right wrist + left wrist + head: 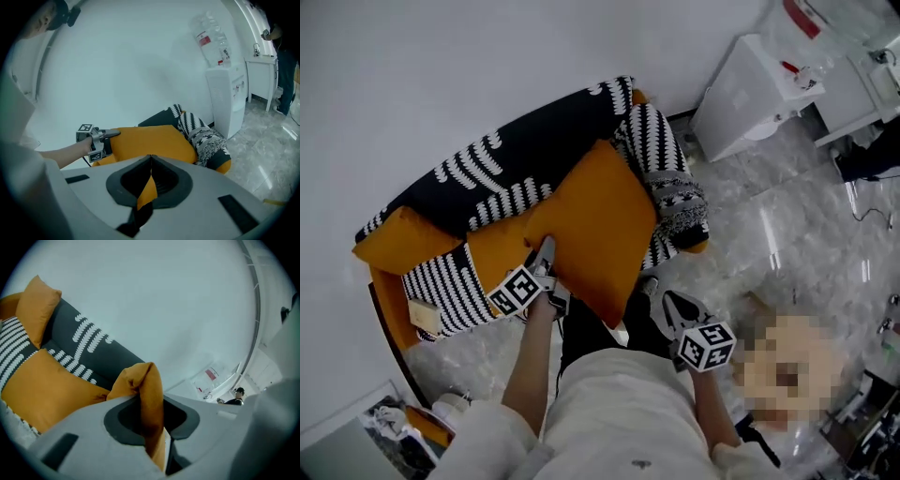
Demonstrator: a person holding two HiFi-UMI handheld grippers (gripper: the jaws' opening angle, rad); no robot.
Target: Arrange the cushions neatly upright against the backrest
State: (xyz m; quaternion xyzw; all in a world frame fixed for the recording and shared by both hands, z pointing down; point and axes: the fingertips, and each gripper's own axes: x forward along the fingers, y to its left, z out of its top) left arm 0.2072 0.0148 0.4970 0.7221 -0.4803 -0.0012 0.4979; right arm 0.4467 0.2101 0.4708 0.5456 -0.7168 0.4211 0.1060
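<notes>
Nearest the head camera is the person's torso (619, 412) in a white top, both forearms reaching toward the sofa (389, 305). Left gripper (546, 248): jaws pinching a fold of fabric at the left edge of the large orange cushion (595, 225); the left gripper view shows the fold standing up between the pads. Right gripper (664, 300): jaws pressed together, held low by the cushion's lower right corner and apart from it. An orange and dark sliver shows in the slit behind its tips; what it is cannot be told. The large orange cushion lies tilted across the seat, its upper end against the backrest (525, 155), which is dark with white dash marks, and its lower corner overhanging the seat front. A striped cushion (450, 286) lies just left of it, and a small orange cushion (398, 239) stands at the sofa's far left end. Two patterned cushions (670, 178), black and white, are slumped over the right end, touching the large cushion's right side. A white dispenser (741, 89) stands against the wall (487, 56) on the pale marbled floor (787, 225), well apart from the sofa.
</notes>
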